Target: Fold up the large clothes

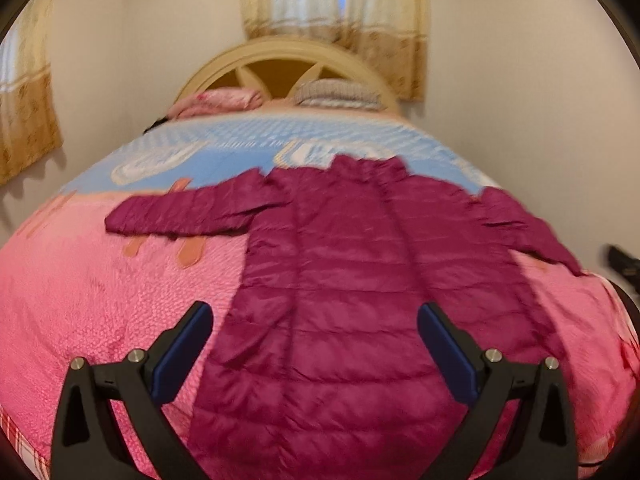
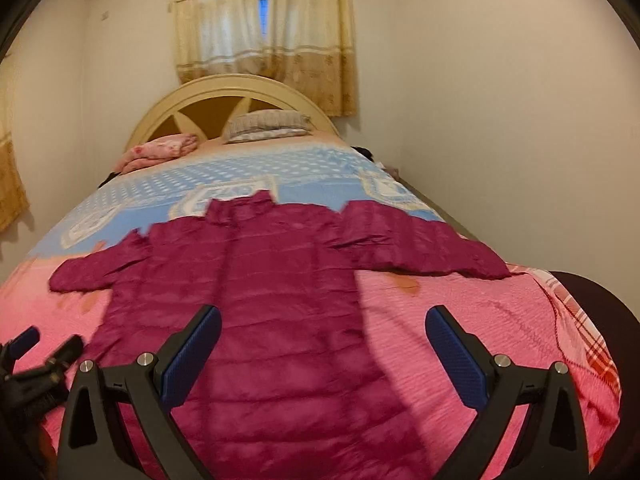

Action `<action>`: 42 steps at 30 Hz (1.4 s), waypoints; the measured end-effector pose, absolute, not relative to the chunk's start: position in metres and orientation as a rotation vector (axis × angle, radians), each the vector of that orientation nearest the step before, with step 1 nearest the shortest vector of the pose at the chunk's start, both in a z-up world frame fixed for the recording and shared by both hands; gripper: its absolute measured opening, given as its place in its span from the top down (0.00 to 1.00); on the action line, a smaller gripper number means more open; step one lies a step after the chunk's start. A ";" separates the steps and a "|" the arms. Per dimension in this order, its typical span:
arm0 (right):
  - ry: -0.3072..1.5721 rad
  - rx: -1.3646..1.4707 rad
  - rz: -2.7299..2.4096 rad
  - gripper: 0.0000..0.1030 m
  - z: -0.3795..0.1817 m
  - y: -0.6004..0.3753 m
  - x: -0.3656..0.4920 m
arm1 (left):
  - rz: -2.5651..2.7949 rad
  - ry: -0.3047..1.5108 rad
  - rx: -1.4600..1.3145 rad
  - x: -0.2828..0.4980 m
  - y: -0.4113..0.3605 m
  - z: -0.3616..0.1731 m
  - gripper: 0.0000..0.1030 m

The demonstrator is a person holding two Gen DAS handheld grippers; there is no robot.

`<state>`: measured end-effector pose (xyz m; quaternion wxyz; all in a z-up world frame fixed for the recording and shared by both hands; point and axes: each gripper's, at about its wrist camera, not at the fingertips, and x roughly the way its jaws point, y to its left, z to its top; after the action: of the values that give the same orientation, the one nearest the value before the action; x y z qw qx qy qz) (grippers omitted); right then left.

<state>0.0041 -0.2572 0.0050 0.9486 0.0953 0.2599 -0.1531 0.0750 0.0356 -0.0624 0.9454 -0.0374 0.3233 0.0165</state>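
Grippers, left (image 1: 315,316) and right (image 2: 323,320), hovered with jaws spread and empty over the magenta quilted puffer coat (image 1: 352,280) lying flat near the pink bedspread's (image 1: 100,288) foot edge; its slick padding might slip from a shallow pinch.

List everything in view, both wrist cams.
jacket: 1, magenta quilted, flat on the bed, sleeves spread
bedspread: 1, pink near, blue far, covers the bed
headboard: 1, cream arched, far end
pillow: 1, grey, by the headboard
folded blanket: 1, pink, left of the pillow
curtains: cream and tan, on the window behind the headboard; more at the left edge
left tongs: 1, black with blue pads, open over the jacket hem
right tongs: 1, same, open over the jacket's right edge
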 end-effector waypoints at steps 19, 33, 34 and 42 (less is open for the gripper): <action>0.729 0.809 -0.604 0.24 -0.106 -0.628 0.118 | 0.227 0.794 -0.123 0.226 0.093 -0.147 0.00; 0.933 0.674 -0.665 0.79 -0.162 -0.635 0.180 | 0.198 0.858 -0.182 0.232 0.100 -0.158 0.00; 0.927 0.673 -0.660 0.86 -0.159 -0.635 0.176 | 0.195 0.858 -0.187 0.234 0.101 -0.158 0.00; 0.767 0.513 -0.630 0.96 -0.076 -0.610 0.148 | 0.186 0.851 -0.201 0.232 0.103 -0.158 0.00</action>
<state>0.1483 -0.6096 -0.0759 0.8479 0.2432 0.3638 -0.2991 0.2323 0.1027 -0.1578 0.9017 -0.0973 0.4116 0.0899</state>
